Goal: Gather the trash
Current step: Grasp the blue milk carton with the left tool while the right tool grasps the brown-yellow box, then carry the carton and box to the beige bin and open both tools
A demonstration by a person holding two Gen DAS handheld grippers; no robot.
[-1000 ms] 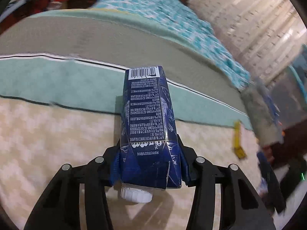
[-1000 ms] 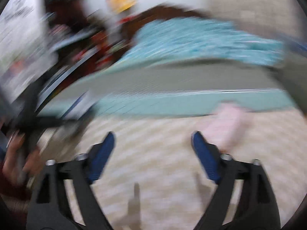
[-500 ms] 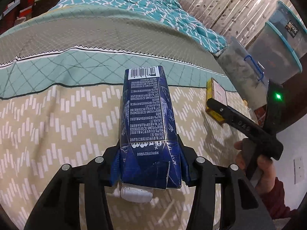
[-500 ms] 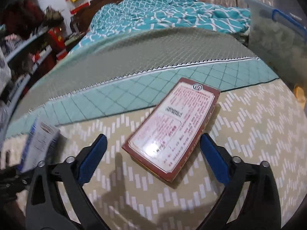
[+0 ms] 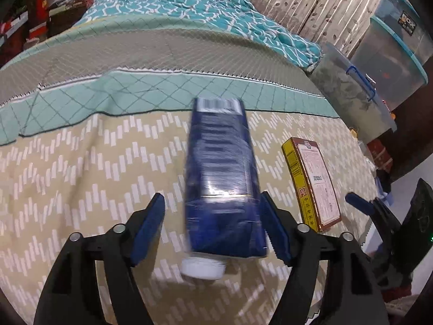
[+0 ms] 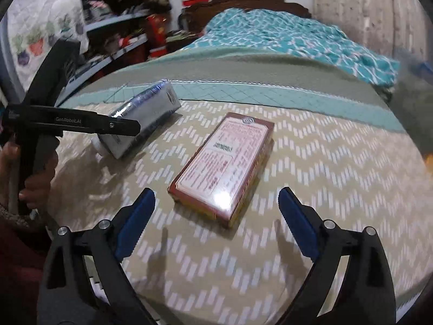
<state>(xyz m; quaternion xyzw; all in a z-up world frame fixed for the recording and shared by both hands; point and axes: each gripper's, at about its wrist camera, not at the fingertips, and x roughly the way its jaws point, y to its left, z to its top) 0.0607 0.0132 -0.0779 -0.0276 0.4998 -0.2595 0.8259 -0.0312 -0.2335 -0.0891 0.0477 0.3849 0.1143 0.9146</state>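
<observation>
Now the left tool (image 5: 212, 226) is standing spread, having released the carton (image 5: 222, 178) onto the bed (image 5: 81, 162); the right tool (image 6: 216, 223), also spread, is nearing the box (image 6: 224, 162).

Carton (image 5: 222, 173) lies on the bed (image 5: 81, 162) between my left gripper's (image 5: 213, 227) spread fingers, cap end toward me, with the flat box (image 6: 224, 162) just to its right, nearer the bed's right edge, ahead of my right gripper (image 6: 216, 222), and the quilt (image 6: 297, 38) bunched behind.
</observation>
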